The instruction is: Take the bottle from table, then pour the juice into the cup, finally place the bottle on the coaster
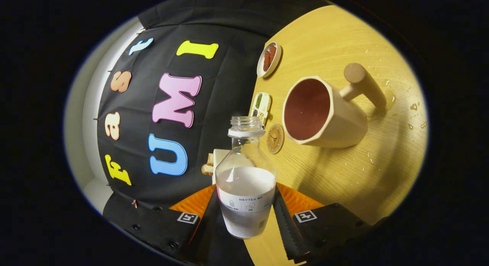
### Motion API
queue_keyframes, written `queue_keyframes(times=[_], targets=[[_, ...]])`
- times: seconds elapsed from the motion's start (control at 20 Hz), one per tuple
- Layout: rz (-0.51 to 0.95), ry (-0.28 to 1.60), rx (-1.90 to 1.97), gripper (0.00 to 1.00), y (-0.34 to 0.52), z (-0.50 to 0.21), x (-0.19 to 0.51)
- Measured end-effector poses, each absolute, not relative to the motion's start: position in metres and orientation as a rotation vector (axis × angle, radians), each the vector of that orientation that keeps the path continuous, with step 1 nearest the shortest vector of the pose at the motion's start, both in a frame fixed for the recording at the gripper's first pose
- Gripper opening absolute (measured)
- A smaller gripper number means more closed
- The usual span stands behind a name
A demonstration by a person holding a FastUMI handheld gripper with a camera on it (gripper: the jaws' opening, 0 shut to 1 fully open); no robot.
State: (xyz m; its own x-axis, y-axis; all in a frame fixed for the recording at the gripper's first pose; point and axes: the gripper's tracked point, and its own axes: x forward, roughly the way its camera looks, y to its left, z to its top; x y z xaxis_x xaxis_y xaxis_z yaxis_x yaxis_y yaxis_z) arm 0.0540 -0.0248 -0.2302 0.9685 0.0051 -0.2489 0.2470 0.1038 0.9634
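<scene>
Claw (246, 212) clamped on an open bottle (246, 182), the whole view tilted.

Both fingers press the bottle's lower sides; it is capless and partly filled with pale liquid. Just beyond its neck a round coaster (275, 138) lies on the wooden tabletop (344, 174), and beside that stands a faceted cup (324, 113) with a peg handle. Farther off sit a small divided tray (261, 105) and a little dish (269, 59). Droplets (414, 109) dot the wood past the cup.

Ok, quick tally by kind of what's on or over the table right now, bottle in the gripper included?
Bottles: 1, the bottle, uncapped, clamped between the fingers of the gripper
Cups: 1, the cup with a handle
Coasters: 1, the coaster
Small dishes: 2, a round dish and a rectangular dish
Total: 5
</scene>
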Motion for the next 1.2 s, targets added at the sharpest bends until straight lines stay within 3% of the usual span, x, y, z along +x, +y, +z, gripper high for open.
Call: queue_keyframes(times=[1.2], targets=[[-0.221, 0.130, 1.830, 0.75, -0.034, -0.224, 0.064]])
